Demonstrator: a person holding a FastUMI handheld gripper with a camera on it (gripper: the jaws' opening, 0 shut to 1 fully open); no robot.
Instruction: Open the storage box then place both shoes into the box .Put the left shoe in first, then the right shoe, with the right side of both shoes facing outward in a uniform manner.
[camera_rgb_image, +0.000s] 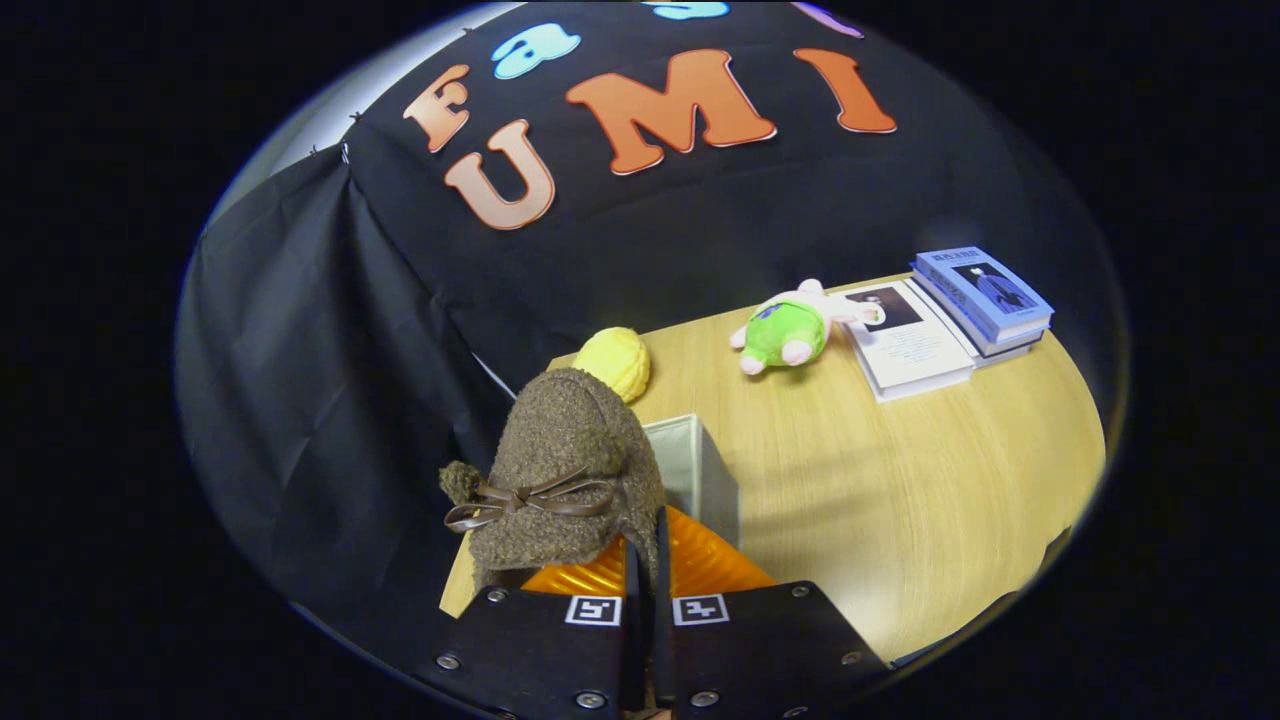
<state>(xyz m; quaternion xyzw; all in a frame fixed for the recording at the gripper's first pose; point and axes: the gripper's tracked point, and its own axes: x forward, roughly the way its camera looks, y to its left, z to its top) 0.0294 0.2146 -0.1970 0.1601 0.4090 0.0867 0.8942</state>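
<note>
A fuzzy brown shoe (570, 470) with a brown ribbon bow hangs right in front of me, toe pointing away. My gripper (648, 560) is shut on the shoe's rim, its two fingers pressed nearly together. Behind and below the shoe stands the storage box (700, 470), a pale grey box with an orange panel (700, 565) showing just ahead of the fingers. The shoe hides most of the box, so its inside cannot be seen.
The box stands near a corner of a light wooden table (900, 500). A yellow plush ball (615, 360) lies beyond the shoe, a green and pink plush toy (790, 330) farther off, and a stack of books (950, 320) beside that.
</note>
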